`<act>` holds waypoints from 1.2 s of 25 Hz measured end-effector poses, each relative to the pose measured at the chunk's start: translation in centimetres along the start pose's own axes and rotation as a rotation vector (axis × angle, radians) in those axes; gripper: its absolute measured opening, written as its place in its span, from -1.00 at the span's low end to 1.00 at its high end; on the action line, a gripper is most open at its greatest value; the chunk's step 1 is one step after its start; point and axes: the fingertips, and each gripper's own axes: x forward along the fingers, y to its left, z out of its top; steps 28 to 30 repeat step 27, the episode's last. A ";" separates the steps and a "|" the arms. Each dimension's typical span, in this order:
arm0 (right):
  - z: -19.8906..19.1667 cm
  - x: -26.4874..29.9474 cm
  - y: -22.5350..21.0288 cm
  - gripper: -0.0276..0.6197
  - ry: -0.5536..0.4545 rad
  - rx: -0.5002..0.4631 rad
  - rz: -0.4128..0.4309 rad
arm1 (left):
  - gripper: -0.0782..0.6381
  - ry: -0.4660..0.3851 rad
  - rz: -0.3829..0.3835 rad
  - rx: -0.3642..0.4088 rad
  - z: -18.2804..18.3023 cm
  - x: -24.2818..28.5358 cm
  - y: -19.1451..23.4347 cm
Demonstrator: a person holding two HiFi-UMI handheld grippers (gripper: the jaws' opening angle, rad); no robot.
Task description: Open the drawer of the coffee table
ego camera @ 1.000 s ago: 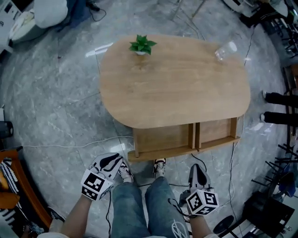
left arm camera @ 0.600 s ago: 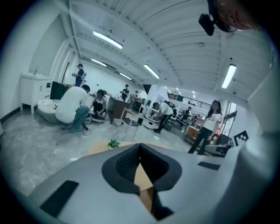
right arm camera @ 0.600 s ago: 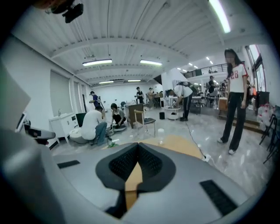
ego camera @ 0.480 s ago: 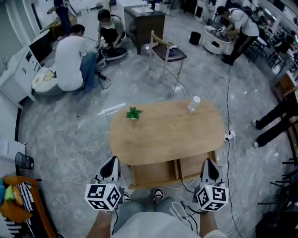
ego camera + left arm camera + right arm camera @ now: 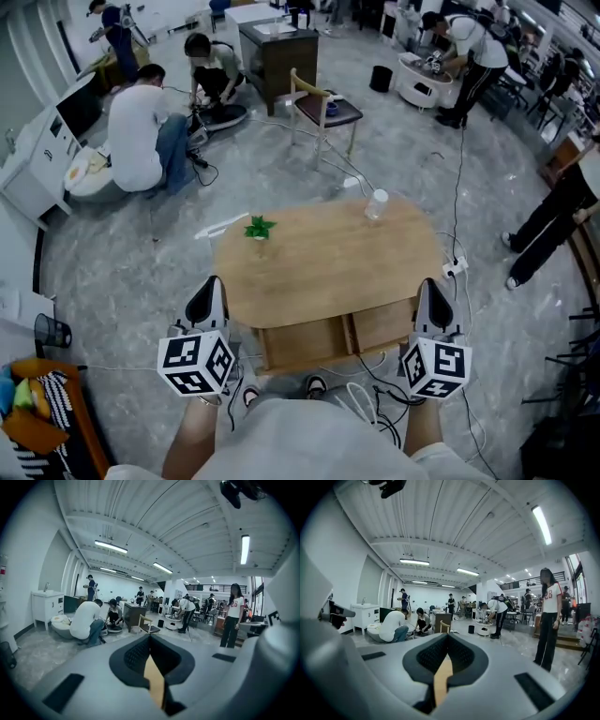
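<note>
Head view looks steeply down on a person standing at the near side of a wooden coffee table, 1 gripper in each hand.

At the left, the left gripper is held out in front of the body, roughly level, its tip over the floor just off the table's near left corner. The left gripper view looks across the room rather than at the table, and its 2 jaws are pressed together with nothing between them.

On the tabletop a small green plant stands near the far left edge. Under the near edge the drawer stands pulled out toward the person, its 2 compartments split by 1 divider and apparently bare, so the task looks done or nearly so. I judge the drawer to be stiff wood, fairly light while it holds nothing, and sliding rather than lifting. No handle shows, so the front board's top edge, near the middle, looks like the place to pinch. A straight, even pull should keep it from skewing and jamming. A clear bottle stands near the far right edge and could topple if the table were jolted.

At the right, the right gripper mirrors the left: roughly level, off the near right corner, touching nothing. The right gripper view shows its jaws closed on nothing.
</note>
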 end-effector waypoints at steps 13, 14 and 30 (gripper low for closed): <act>0.2 -1.2 0.4 -0.92 0.020 0.002 -0.057 | -0.79 0.010 -0.019 -0.002 0.4 0.7 0.1; 0.4 -1.2 0.4 -0.92 0.018 0.005 -0.060 | -0.79 0.009 -0.021 -0.001 0.5 0.8 0.0; 0.5 -3.6 0.0 -0.92 0.000 0.008 -0.087 | -0.79 -0.004 -0.040 -0.017 0.1 -0.4 -0.5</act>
